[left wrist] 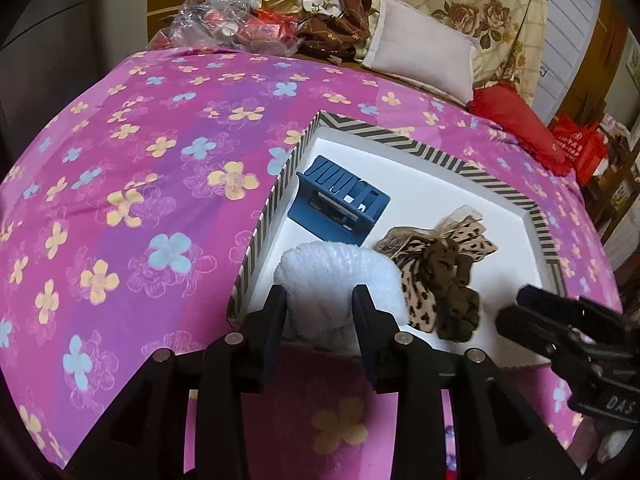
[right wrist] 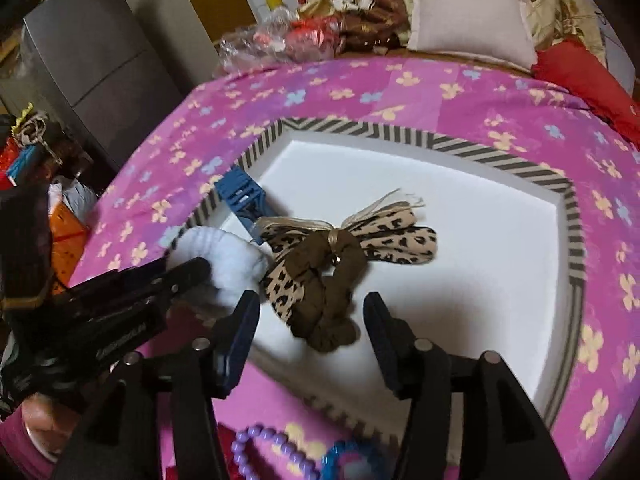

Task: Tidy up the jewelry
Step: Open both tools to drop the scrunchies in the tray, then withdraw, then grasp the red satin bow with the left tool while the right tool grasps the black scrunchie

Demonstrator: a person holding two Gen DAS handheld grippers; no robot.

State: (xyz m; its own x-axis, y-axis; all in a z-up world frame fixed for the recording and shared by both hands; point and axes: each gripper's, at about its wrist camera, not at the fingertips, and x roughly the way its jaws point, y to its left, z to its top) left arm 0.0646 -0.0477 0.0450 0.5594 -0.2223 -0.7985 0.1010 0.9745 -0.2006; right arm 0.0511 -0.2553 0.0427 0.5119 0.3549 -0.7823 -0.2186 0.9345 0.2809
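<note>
On the left I have the left claw (left wrist: 320, 300) hanging over the near-left corner of the striped tray (left wrist: 400, 136), which sits on the pink floral bedspread (left wrist: 120, 160); its jaws stand part open on either side of the white fluffy scrunchie (left wrist: 340, 276), and I cannot tell whether the pads touch it. Just beyond, toward the tray's left wall, lies the blue hair clip (left wrist: 340, 200). Moving right, the leopard-print bow scrunchie (right wrist: 332, 272) rests near the tray's middle, touching the white one. My right claw (right wrist: 312, 312) hovers above its brown loop, jaws wide apart and holding nothing. Nearest me, outside the tray's near edge, lie a purple bead bracelet (right wrist: 256, 444) and a blue item (right wrist: 348, 456) I cannot identify, apparently not yet sorted. Risks as I judge them: closing the left claw may catch the leopard fabric along with the white scrunchie; the soft bedspread may let the tray tip under downward pressure; and the two claws work near each other and could collide.
</note>
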